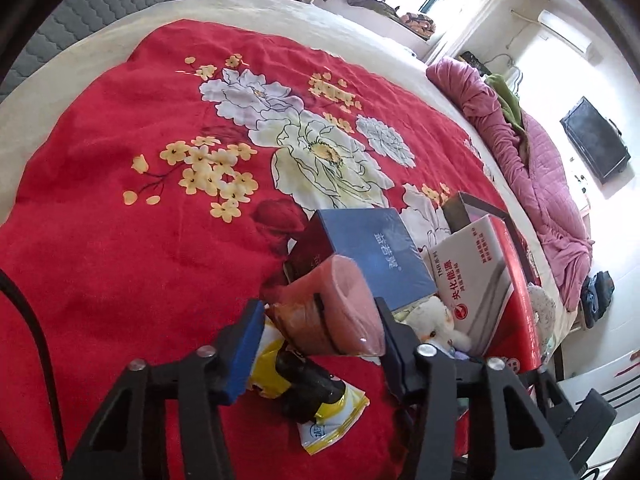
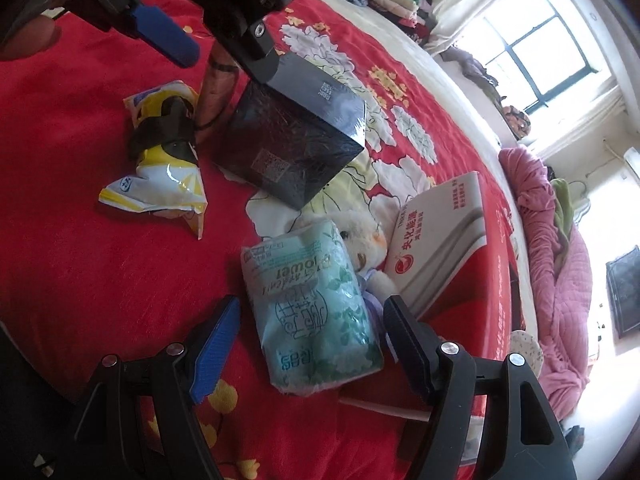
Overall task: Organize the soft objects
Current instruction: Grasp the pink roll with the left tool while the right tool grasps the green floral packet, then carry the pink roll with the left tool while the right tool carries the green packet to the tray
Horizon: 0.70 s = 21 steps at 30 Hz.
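On the red floral bedspread (image 1: 120,220), a pink wrapped roll (image 1: 344,308) is being straddled by the left gripper (image 1: 320,334); contact cannot be told. A green tissue pack (image 2: 316,308) is being bracketed, untouched, by the right gripper's (image 2: 312,320) parted jaws, beside a white plush toy (image 2: 360,236).

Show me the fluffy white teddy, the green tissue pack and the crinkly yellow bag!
Fluffy white teddy (image 2: 362,236), right wrist view: its face.
Green tissue pack (image 2: 316,304), right wrist view: middle of the printed front.
Crinkly yellow bag (image 2: 160,194), right wrist view: its lower white-and-yellow part.
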Motion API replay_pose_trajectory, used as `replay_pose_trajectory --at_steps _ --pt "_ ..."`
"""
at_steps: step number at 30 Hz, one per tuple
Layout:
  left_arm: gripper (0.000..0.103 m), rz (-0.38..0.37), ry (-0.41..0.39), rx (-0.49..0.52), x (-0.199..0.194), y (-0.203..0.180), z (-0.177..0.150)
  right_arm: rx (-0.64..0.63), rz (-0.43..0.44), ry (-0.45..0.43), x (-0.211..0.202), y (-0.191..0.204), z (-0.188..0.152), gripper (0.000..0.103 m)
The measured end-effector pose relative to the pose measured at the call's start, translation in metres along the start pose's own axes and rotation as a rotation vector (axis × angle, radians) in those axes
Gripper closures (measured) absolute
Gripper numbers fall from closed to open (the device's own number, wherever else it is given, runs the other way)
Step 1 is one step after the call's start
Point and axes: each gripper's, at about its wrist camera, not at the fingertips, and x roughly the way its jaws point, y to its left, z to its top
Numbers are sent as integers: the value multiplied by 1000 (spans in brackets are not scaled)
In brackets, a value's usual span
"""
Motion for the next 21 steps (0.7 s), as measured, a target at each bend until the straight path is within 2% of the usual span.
replay_pose_trajectory --at_steps 2,5,9,12,17,21 --pt "71 -19 -4 -5 -2 0 1 9 -3 1 -2 0 -1 43" --pt "84 9 1 10 -3 1 0 13 0 -7 -2 -3 -2 46" --pt "89 11 5 10 -5 5 -3 3 -9 -32 -10 -2 -3 52" --pt "91 20 4 21 -8 5 -5 57 13 -61 -19 -11 -5 52" --pt "91 30 -17 50 -21 -4 -8 296 194 -151 -42 -49 -12 52" --pt "91 41 -35 75 -33 -11 -8 399 259 -174 -54 -63 -15 52"
